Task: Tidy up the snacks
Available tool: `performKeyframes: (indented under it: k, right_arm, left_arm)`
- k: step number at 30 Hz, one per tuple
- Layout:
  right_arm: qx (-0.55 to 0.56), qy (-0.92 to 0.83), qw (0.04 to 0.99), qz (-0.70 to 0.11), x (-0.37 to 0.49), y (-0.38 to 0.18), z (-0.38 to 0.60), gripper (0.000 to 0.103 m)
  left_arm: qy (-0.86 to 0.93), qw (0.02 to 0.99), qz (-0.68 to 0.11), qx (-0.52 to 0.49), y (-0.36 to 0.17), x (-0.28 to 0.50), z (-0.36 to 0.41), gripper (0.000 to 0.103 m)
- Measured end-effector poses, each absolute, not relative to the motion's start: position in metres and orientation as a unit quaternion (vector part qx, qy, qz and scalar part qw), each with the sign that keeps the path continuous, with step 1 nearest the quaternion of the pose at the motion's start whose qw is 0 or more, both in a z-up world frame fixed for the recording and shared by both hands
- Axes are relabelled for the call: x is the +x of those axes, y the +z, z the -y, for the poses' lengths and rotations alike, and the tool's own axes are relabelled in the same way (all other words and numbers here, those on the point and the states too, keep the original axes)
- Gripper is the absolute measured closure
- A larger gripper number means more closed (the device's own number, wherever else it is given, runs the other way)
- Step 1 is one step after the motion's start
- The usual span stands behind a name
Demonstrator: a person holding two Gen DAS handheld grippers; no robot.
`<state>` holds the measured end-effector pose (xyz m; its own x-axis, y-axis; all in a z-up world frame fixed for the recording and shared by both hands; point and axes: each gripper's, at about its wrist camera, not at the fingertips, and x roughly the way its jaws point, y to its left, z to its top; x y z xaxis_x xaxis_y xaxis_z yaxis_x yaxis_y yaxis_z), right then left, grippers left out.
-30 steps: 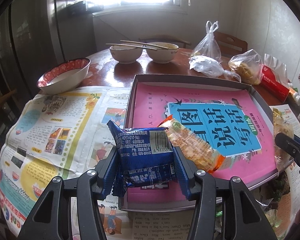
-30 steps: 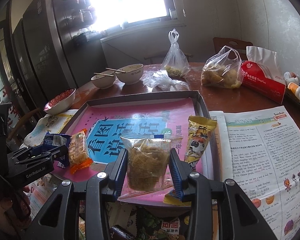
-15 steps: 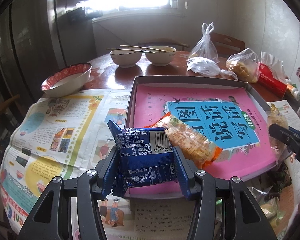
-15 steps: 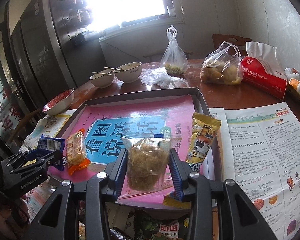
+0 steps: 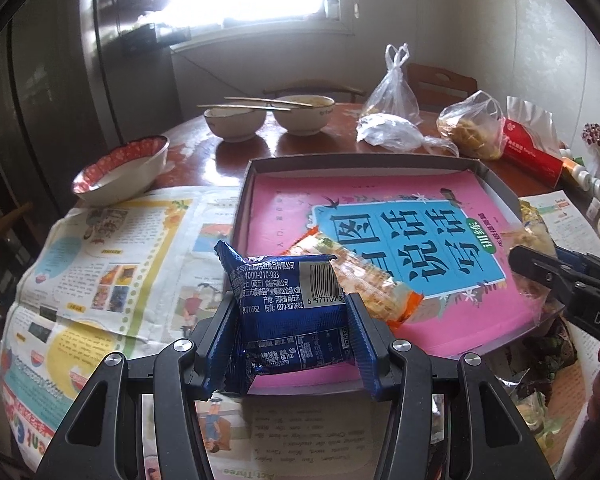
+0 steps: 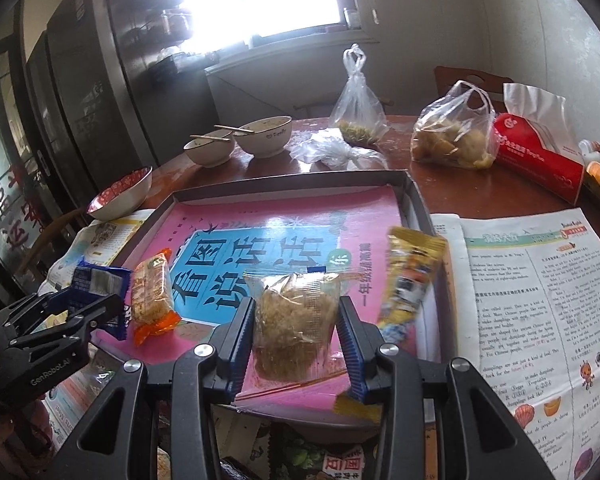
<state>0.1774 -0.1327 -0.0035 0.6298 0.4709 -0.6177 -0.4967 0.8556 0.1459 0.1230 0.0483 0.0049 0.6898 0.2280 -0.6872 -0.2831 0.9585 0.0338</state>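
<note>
Blue snack packet point(image 5: 288, 312) between left fingers point(image 5: 360, 340) (apparently pinched), over tray point(image 5: 496, 176)

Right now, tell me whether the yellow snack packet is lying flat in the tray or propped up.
Propped up: the yellow packet leans tilted against the tray's right wall.

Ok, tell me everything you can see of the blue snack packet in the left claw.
The blue snack packet is a small, glossy foil pillow pack with crimped, serrated ends, white Chinese print and a white barcode panel facing the camera. The left claw pinches it by its two sides, its top corner tilted left. It sits at the tray's near left corner; whether it rests there is unclear. Behind it lies the orange cracker packet.
</note>
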Motion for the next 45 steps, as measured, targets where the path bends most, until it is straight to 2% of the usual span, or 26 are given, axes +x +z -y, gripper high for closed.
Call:
performKeyframes:
  k: [19, 45]
  right_arm:
    - [-0.049, 0.306, 0.887, -0.343, 0.169, -0.011, 0.102, 0.062]
    - [-0.032, 0.29, 0.883, -0.368, 0.173, -0.019, 0.115, 0.06]
  left_arm:
    - [0.104, 0.918, -0.38, -0.049, -0.003, 0.131, -0.038, 0.048]
    - [0.079, 0.917, -0.384, -0.067, -0.005, 0.126, -0.038, 0.048]
